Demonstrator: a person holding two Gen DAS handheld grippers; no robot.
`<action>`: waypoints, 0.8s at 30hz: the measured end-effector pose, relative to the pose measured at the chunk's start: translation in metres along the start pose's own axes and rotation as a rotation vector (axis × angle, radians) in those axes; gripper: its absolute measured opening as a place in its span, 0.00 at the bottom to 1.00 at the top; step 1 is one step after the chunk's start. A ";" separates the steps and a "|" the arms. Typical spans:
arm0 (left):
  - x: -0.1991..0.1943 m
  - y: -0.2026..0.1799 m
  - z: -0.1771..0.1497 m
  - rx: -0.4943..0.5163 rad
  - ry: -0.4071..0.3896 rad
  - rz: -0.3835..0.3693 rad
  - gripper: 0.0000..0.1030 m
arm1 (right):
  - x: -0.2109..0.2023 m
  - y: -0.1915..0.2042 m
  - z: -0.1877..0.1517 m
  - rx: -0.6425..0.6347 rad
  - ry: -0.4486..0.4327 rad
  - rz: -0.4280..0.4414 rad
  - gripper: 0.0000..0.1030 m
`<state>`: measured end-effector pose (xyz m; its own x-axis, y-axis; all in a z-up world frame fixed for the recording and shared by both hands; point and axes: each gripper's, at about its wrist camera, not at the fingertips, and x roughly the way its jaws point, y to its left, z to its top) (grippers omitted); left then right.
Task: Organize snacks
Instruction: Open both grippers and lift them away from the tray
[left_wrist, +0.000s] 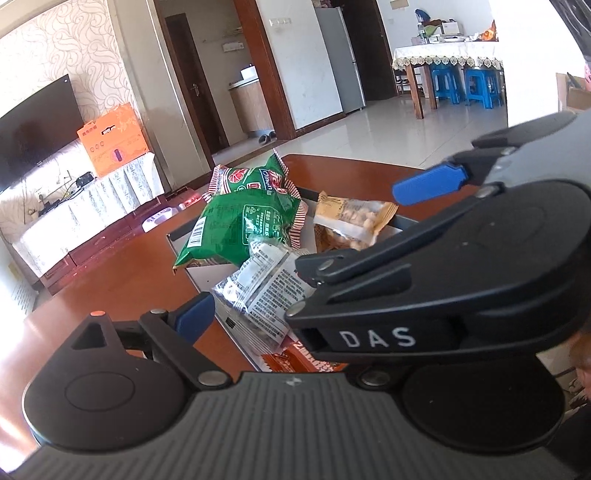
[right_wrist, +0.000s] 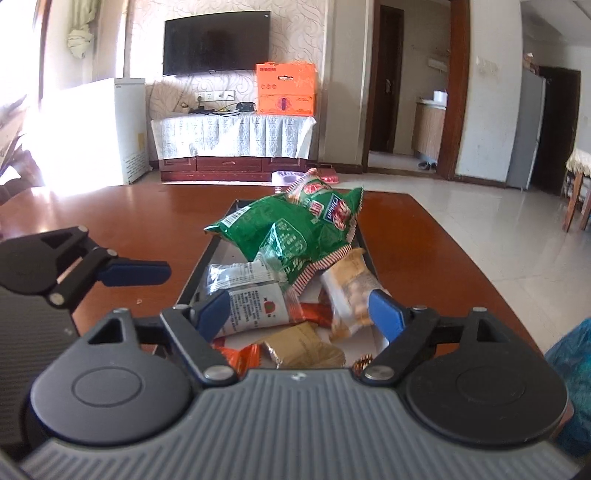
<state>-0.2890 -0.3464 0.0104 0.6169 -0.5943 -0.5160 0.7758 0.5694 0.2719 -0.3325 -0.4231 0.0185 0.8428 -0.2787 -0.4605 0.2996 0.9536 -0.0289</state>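
Table (right_wrist: 424, 251) looks like reddish wood with a glossy varnish, light bouncing right off it. Tray (right_wrist: 201, 264) has dark matt walls and a pale smooth floor. Green bags (right_wrist: 291, 229) are shiny crinkly plastic film, and the peanut pack (right_wrist: 349, 291) is partly clear plastic. Grippers are matt black plastic with metal rivets, blue smooth-looking pads (right_wrist: 384, 314) and a ribbed grey body. White patterned cloth (right_wrist: 232, 136) drapes the TV cabinet.
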 end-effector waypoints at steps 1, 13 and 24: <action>-0.001 0.000 0.001 -0.004 0.004 0.002 0.93 | -0.001 -0.001 0.000 0.014 0.004 0.000 0.81; -0.024 -0.008 -0.001 -0.024 -0.005 0.028 0.98 | -0.029 0.004 -0.006 0.039 -0.070 0.031 0.82; -0.056 -0.007 -0.004 -0.122 -0.036 0.072 0.99 | -0.063 0.005 -0.010 0.091 -0.114 0.024 0.82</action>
<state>-0.3292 -0.3145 0.0341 0.6762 -0.5684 -0.4687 0.7092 0.6744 0.2054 -0.3886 -0.3998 0.0388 0.8938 -0.2718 -0.3566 0.3137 0.9474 0.0641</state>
